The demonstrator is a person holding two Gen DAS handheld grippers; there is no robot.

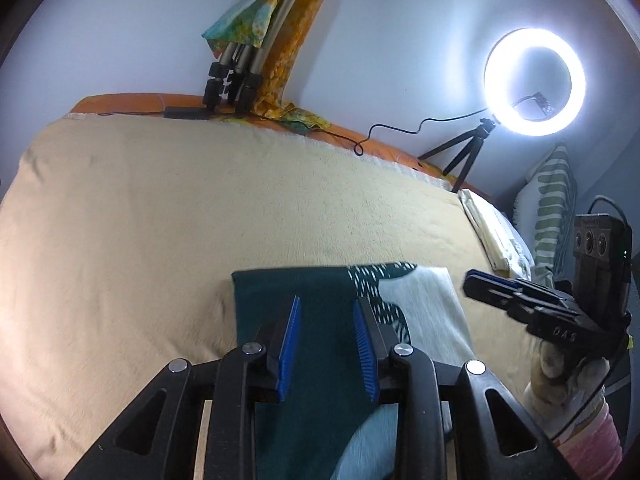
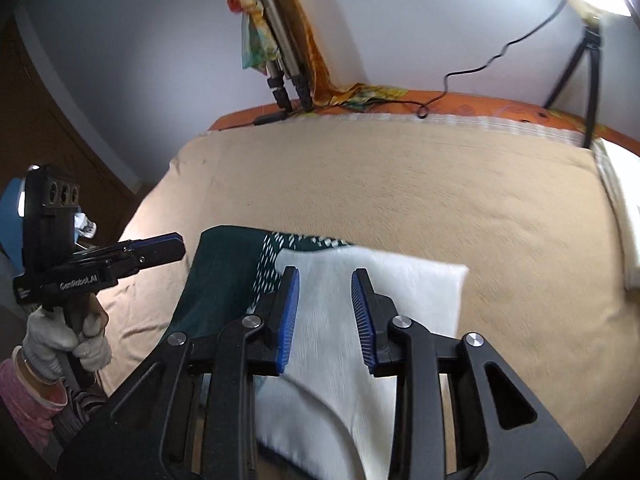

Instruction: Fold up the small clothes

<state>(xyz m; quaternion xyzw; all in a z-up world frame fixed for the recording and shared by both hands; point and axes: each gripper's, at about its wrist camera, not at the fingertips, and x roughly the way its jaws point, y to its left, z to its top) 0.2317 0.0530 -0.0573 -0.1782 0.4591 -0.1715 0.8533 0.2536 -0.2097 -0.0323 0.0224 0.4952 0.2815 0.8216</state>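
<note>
A small garment, dark green on the left and white on the right with a speckled band between, lies folded on the beige blanket; it shows in the left wrist view and the right wrist view. My left gripper is open and empty, above the green part. My right gripper is open and empty, above the white part. Each gripper also shows in the other's view, the right one at the garment's right and the left one at its left, both held by gloved hands.
A lit ring light on a small tripod stands at the bed's far right edge, with its cable trailing along the orange edge. A larger tripod's legs stand at the back. Folded pale cloth and a striped pillow lie right.
</note>
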